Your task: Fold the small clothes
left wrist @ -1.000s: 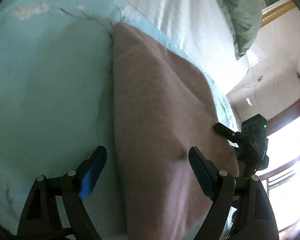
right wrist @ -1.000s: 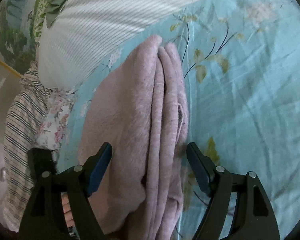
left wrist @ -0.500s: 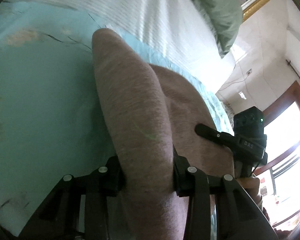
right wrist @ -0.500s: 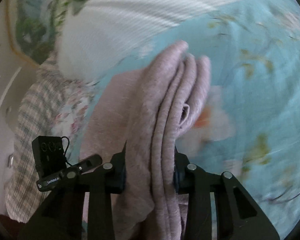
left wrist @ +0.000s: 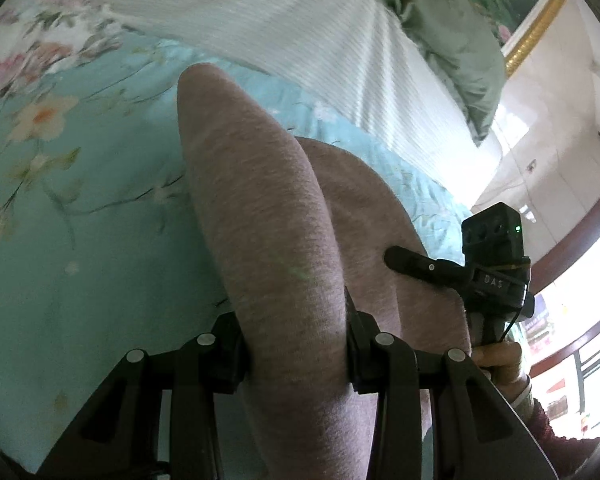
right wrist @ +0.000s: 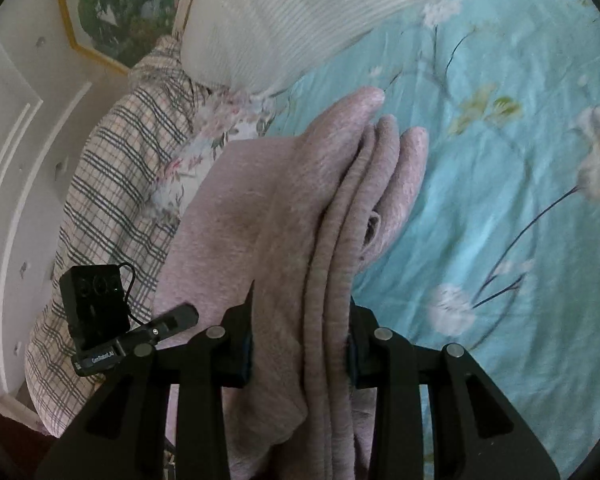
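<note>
Left wrist view: my left tongs [left wrist: 296,344] clench one end of the pink garment [left wrist: 260,216]; my right tongs [right wrist: 300,344] clamp its layered edge, lifted off the floral bedsheet [right wrist: 500,200]. Folded several times already; I judge laying down remains.

"DAS" on right hand-held gripper [left wrist: 496,280]

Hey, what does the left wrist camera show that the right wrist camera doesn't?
Only the left wrist view shows a green pillow, a bright window and the person's hand holding the right gripper.

Only the right wrist view shows a plaid cloth and the garment's stacked layered edges.

Both show the pink garment, clamped by each gripper, the floral blue sheet, the white striped bedding and a gold-framed picture.
</note>
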Motion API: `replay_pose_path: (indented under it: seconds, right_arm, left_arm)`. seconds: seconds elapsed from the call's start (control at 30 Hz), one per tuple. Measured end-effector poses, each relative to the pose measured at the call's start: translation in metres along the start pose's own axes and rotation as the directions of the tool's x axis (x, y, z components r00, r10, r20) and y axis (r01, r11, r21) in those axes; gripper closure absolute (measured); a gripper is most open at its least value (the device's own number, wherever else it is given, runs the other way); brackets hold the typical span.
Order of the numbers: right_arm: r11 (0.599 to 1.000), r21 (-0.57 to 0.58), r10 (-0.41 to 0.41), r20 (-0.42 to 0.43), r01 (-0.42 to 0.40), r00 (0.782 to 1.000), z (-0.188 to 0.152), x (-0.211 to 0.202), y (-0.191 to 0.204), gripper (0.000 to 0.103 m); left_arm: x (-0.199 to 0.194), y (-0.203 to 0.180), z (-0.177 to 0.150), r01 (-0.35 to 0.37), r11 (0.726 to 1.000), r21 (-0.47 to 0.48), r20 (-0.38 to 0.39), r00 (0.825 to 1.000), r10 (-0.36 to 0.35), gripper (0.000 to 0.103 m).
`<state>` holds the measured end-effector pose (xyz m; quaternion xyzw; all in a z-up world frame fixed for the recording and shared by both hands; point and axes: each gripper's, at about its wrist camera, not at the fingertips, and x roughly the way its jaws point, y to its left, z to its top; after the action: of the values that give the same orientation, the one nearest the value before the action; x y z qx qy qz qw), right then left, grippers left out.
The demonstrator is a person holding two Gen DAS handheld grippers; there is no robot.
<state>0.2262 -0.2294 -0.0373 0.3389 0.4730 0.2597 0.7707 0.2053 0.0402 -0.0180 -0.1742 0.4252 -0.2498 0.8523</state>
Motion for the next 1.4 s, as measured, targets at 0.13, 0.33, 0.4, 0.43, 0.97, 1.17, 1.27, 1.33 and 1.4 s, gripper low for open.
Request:
replay_pose_path:
  seconds: [0.13,0.33,0.4,0.43,0.97,1.17,1.27,1.33,1.4]
  right_arm:
    - [1.000,0.006,-0.017,-0.024,0.017,1.000,-0.007,0.010,0.000,0.067]
    - [0.998,0.017,-0.058,-0.039,0.059,0.998,-0.011,0.013,-0.008,0.067]
    - [0.997,0.018,-0.076,-0.047,0.077,0.996,-0.013,0.015,-0.011,0.065]
    - [0.996,0.025,-0.079,-0.048,0.081,0.996,-0.015,0.016,-0.014,0.064]
    - [0.979,-0.012,-0.197,0.169,0.202,0.966,-0.006,-0.042,0.009,0.047]
    - [0.978,-0.045,-0.198,0.075,0.202,0.977,0.006,-0.014,0.019,0.067]
    - [0.979,-0.036,-0.198,0.035,0.200,0.979,0.007,0.003,0.014,0.080]
    - [0.982,-0.040,-0.181,0.056,0.183,0.982,0.010,-0.001,0.017,0.086]
    - [0.989,-0.029,-0.137,0.125,0.142,0.983,0.012,-0.017,0.021,0.093]
  left_arm:
    - [0.005,0.014,-0.012,-0.018,1.000,-0.023,-0.006,1.000,0.018,0.064]
    - [0.019,0.026,-0.023,-0.059,0.997,-0.044,-0.029,0.998,0.058,0.058]
    - [0.022,0.030,-0.026,-0.073,0.996,-0.052,-0.035,0.997,0.071,0.053]
    - [0.023,0.033,-0.028,-0.076,0.995,-0.060,-0.035,0.997,0.074,0.052]
    - [-0.036,0.015,-0.036,-0.142,0.986,-0.088,0.080,0.985,0.149,0.038]
    - [-0.041,-0.016,-0.034,-0.051,0.999,0.014,0.099,0.994,0.049,0.046]
    - [-0.031,-0.025,-0.036,-0.032,0.999,0.042,0.064,0.998,0.029,0.047]
    - [-0.028,-0.031,-0.040,-0.023,0.997,0.068,0.044,0.999,0.020,0.048]
    - [-0.026,-0.036,-0.043,-0.007,0.995,0.096,0.030,1.000,0.004,0.048]
